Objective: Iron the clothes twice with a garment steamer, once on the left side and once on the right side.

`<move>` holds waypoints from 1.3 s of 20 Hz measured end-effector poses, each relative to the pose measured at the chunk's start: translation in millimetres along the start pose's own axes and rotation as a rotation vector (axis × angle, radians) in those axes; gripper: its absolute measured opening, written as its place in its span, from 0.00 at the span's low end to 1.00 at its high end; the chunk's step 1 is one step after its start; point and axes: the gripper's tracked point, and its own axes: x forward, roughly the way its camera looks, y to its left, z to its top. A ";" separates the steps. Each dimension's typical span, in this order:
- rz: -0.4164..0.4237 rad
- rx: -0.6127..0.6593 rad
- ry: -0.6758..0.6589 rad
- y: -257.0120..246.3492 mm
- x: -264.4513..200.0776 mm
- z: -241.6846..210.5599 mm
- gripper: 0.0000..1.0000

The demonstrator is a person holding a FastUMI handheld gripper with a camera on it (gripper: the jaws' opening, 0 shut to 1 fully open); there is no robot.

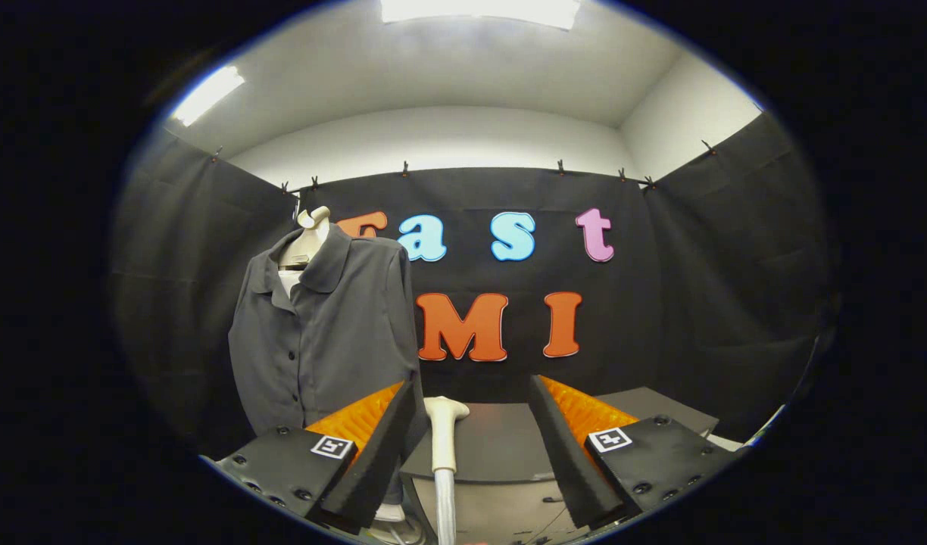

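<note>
I've got the gripper (475,446) spread wide w/ nothing held, and the steamer head (444,431) stands upright in the gap between the fingers, closer to the left one, touching neither as far as I can tell. Its pale handle runs down out of view, so I can't tell what it sits in; prob. a stand near the front edge of the grey table (501,446), but that part is cut off. The grey shirt (319,333) hangs buttoned on a mannequin form (306,238) beyond the left finger, off the table's left edge and in front of the booth wall, well apart from the steamer. So I judge we're at step one: pick-up, no ironing pass begun, left and right sides both untouched. Next move as I see it: ease fwd and a bit left so the handle sits centred between the pads, close below the head where the neck is straight, then lift clear before swinging over to the shirt's left side. Risk: the neck looks smooth and narrow, so an off-centre squeeze could let it twist.
</note>
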 end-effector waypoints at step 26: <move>0.237 -0.015 0.773 38.0 260.4 -268.4 0.96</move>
